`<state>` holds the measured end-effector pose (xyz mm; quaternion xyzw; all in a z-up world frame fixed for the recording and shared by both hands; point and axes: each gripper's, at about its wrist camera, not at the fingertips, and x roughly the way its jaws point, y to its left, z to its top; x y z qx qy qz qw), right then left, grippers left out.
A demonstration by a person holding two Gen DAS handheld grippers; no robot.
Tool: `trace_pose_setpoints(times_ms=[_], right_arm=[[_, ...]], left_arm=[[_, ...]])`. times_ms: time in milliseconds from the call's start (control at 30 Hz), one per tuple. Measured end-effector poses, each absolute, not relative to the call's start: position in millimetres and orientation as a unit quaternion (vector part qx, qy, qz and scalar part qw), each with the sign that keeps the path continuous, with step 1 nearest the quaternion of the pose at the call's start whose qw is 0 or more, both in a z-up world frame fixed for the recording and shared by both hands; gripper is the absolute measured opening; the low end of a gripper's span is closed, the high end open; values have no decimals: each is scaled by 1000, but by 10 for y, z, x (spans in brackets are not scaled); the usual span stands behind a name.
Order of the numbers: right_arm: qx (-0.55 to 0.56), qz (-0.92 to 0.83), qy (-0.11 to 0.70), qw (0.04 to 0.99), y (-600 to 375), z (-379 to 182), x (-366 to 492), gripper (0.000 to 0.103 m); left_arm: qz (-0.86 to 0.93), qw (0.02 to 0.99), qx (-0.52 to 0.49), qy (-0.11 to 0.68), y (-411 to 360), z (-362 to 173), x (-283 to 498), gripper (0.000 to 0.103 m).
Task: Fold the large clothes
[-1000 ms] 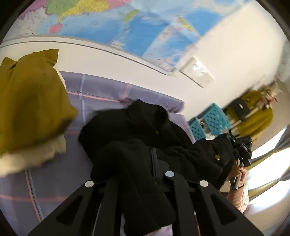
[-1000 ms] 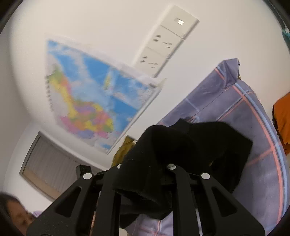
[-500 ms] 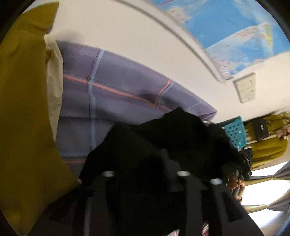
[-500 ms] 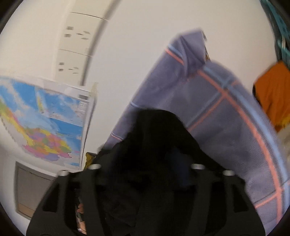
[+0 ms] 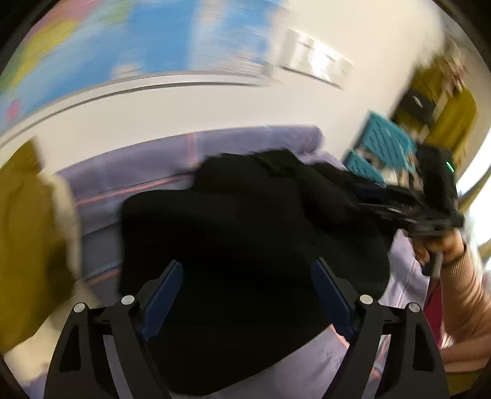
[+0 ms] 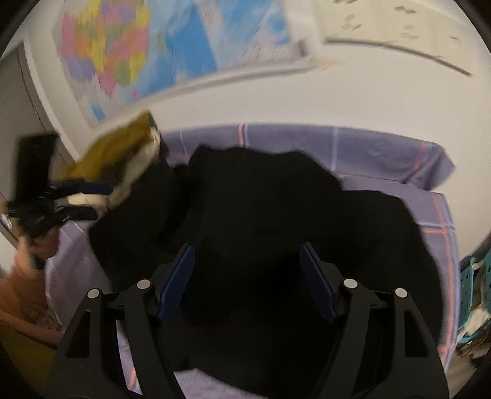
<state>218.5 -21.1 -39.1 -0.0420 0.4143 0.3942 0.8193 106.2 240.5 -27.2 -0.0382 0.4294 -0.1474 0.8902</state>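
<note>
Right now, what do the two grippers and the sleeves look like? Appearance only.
Both the left gripper and the right gripper are matte black, with triangular cut-outs in the arms, round silver pivot screws and dark blue pads on the fingers. Seen from the left wrist, the right gripper's body carries a small green light. The right sleeve is ribbed knit, peach-tan.

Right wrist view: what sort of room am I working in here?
Probably a bedroom or dorm room. A black garment lies on a surface covered by a purple plaid sheet, likely a bed, against a white wall with a colourful map and a bank of wall sockets.
</note>
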Motion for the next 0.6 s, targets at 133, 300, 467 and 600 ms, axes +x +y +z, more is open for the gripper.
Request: trace_pose_setpoints(times_ms=[133,300,467,600], right_arm=[[-90,388,416,818,18,-485,2263,11],[3,395,360,845,-271,-42,2420,4],[65,360,389,845,-398,-191,2825,5],[24,327,463,824,-233,-663,2986,13]], left_arm=[[-162,883,15,441,2037,-374,1193,77],[-121,894,5,431,2103,-348,1447,4],[-31,920,-47,387,2564,-149,1497,13],[-11,890,-37,454,2661,-501,1473,30]])
